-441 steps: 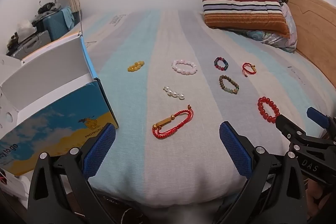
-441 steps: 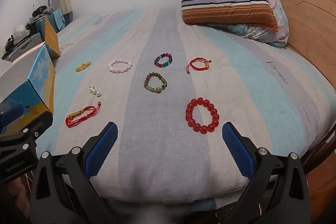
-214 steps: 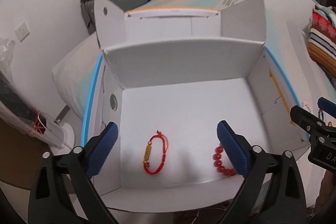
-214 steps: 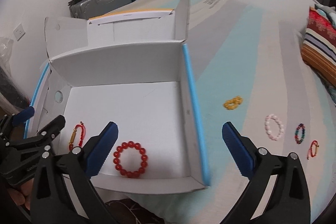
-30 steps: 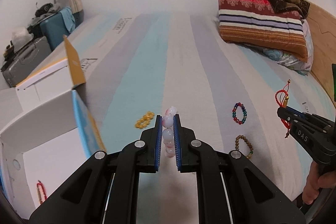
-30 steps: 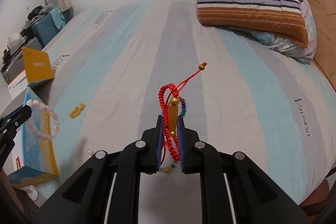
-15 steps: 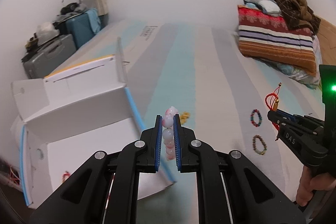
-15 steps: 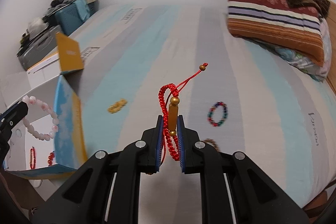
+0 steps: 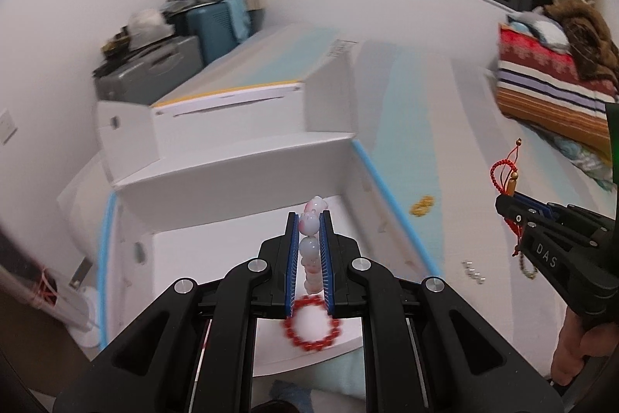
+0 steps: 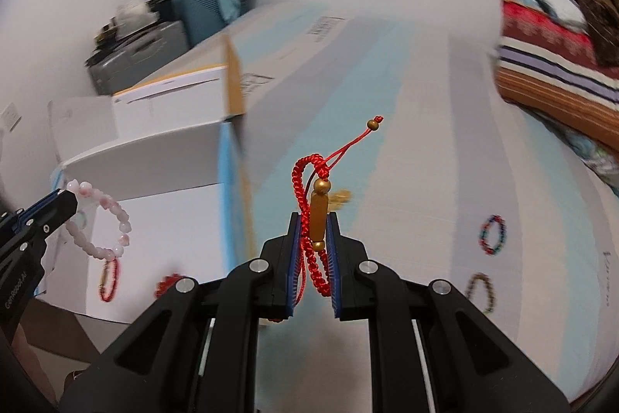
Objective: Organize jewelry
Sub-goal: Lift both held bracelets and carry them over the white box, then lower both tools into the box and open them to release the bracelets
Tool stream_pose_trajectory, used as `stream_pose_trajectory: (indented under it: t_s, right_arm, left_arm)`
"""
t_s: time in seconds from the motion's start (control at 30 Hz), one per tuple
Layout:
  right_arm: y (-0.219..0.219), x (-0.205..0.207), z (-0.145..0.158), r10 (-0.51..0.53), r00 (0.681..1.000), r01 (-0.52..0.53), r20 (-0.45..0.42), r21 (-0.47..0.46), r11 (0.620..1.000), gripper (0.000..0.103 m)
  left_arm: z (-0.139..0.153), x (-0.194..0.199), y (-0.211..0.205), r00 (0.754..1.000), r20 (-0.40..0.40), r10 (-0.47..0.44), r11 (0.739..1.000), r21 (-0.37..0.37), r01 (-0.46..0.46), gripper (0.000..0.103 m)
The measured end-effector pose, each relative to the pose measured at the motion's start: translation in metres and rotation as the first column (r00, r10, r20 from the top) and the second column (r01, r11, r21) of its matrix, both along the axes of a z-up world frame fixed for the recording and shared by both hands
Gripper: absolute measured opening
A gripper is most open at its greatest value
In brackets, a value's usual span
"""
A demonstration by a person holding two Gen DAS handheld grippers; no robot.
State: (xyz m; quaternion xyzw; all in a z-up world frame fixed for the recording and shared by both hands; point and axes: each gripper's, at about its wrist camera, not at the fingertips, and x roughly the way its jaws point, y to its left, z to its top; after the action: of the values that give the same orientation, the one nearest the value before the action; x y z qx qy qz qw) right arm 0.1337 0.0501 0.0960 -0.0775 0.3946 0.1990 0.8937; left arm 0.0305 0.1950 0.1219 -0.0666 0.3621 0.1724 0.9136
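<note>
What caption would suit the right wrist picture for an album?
Right tool clamps a red cord bracelet above the bed, beside the open white box.

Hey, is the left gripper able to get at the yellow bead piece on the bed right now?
Probably not as things stand. The left gripper is already shut on the pink bracelet and sits over the open box. The yellow bead piece lies past the box's blue-edged wall, out on the bed.
</note>
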Motion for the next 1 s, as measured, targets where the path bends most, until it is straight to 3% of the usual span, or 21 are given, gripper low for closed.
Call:
stream_pose_trajectory:
  t_s: [0.4, 1.0]
  right_arm:
    - [0.097, -0.022, -0.020, 0.170, 0.985, -0.171, -0.034, -0.028, 0.985, 0.012]
    - [0.150, -0.011, -0.086, 0.207, 0.959, -0.231, -0.193, -0.110, 0.967, 0.012]
  left_arm:
    - [-0.019, -0.042, 0.079, 0.986, -0.043, 0.162, 0.986, -0.023, -0.163, 0.010]
    - [-0.089, -0.031, 0.125, 0.956, -0.212, 0.205, 0.972, -0.072, -0.224, 0.010]
